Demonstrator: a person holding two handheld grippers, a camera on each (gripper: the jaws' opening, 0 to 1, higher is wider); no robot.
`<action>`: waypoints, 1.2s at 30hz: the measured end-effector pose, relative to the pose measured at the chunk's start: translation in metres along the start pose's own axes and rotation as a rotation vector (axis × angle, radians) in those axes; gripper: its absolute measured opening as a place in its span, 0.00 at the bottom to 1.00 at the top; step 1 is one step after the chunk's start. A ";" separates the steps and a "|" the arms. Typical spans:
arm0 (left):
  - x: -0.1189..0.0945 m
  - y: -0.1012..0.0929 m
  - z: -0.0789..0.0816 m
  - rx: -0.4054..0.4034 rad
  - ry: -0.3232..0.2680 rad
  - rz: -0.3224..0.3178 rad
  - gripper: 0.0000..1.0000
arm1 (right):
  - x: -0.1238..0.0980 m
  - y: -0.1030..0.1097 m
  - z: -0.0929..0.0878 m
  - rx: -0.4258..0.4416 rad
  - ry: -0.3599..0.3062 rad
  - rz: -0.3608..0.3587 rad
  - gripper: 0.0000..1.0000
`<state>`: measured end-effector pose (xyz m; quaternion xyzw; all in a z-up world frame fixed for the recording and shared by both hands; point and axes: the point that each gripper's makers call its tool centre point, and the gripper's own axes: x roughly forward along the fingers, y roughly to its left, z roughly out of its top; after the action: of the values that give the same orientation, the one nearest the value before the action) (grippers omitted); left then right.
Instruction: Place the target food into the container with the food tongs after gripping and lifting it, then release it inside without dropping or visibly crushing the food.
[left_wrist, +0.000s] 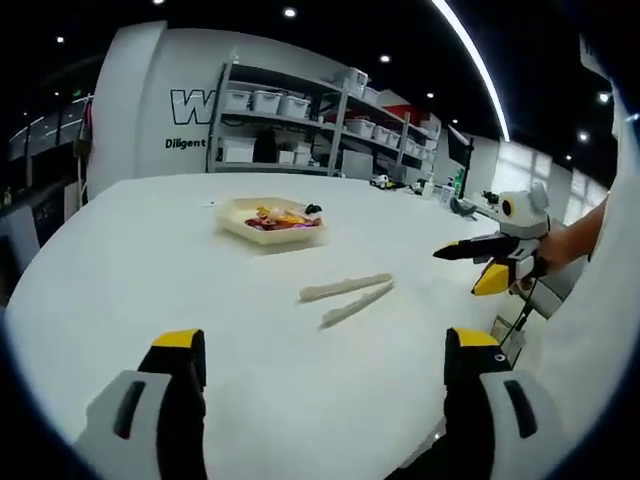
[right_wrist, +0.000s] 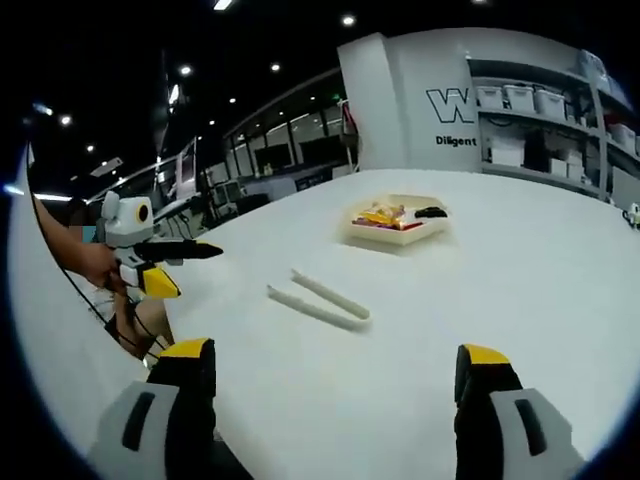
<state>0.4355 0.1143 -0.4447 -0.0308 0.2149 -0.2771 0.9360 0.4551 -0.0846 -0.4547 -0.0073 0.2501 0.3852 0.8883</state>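
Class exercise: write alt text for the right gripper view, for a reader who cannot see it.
Cream food tongs lie untouched on a white table, beyond the right gripper's open jaws. Behind them sits a tray of food; the left gripper reaches in from the left.

Bare table (left_wrist: 150, 270) all round; only tongs (left_wrist: 347, 297) and tray (left_wrist: 272, 222) interrupt it

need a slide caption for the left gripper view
Open left gripper over a white table, tongs lying ahead, food tray beyond, right gripper entering.
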 end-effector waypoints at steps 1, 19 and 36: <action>0.000 0.000 0.000 0.000 0.001 0.000 0.97 | 0.000 0.000 0.000 -0.003 0.002 0.000 0.99; 0.000 0.003 -0.001 0.010 0.017 -0.003 0.97 | 0.002 -0.003 0.002 -0.012 0.002 -0.024 0.99; 0.006 0.003 -0.003 -0.007 0.015 -0.011 0.96 | -0.001 -0.008 0.020 -0.023 -0.068 -0.052 0.99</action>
<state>0.4405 0.1142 -0.4499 -0.0331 0.2228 -0.2815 0.9327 0.4687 -0.0872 -0.4379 -0.0110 0.2148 0.3650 0.9058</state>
